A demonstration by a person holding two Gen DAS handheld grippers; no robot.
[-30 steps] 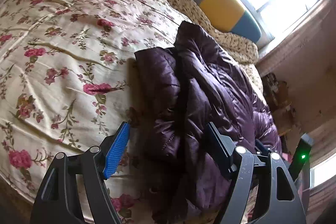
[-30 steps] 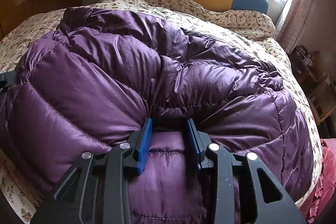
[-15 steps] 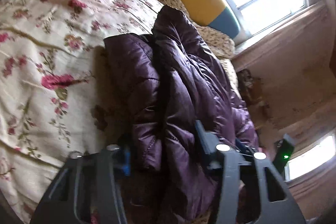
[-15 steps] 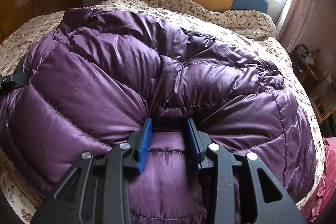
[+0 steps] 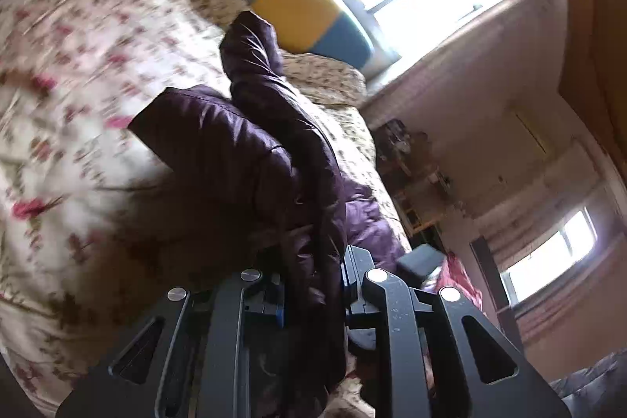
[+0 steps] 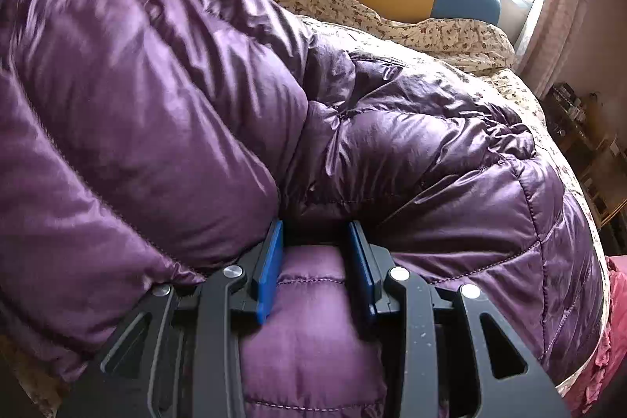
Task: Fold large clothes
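The purple down jacket (image 6: 392, 143) lies across the bed (image 5: 78, 85) near its foot edge. The left gripper (image 5: 313, 296) has just been closing and now pinches a gathered fold of it — raised off the quilt. The right gripper (image 6: 315, 261) clamps a padded ridge. Carry the fold across evenly, the right gripper anchoring — the slick fabric may slip.

The right gripper (image 6: 315, 263) pinches a fold of the shiny purple quilted down jacket (image 6: 392, 151), which lies bunched over a floral-print bedspread (image 6: 450, 34).
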